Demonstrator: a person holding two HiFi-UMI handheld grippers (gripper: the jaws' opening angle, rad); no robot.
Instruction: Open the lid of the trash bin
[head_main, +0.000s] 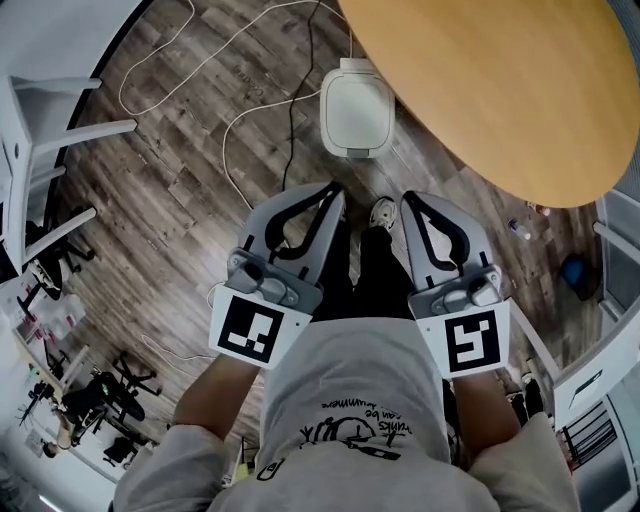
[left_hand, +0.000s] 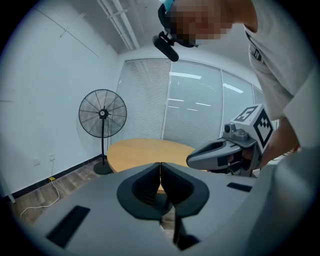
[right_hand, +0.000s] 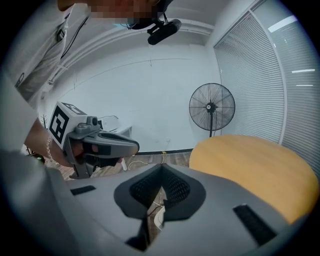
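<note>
Wood floor: bin, lid down, sits by the table edge, well clear of left gripper and right gripper, both pressed together and empty; closed tips could skid off the lid.

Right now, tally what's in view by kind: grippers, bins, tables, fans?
Grippers: 2 (left gripper, right gripper, both shut, empty)
Trash bin: 1, closed
Round table: 1
Pedestal fan: 1
Total: 5

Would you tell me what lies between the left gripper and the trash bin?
In the head view, only bare wood floor lies between the left gripper and the trash bin; a black cable passes beside it.
</note>
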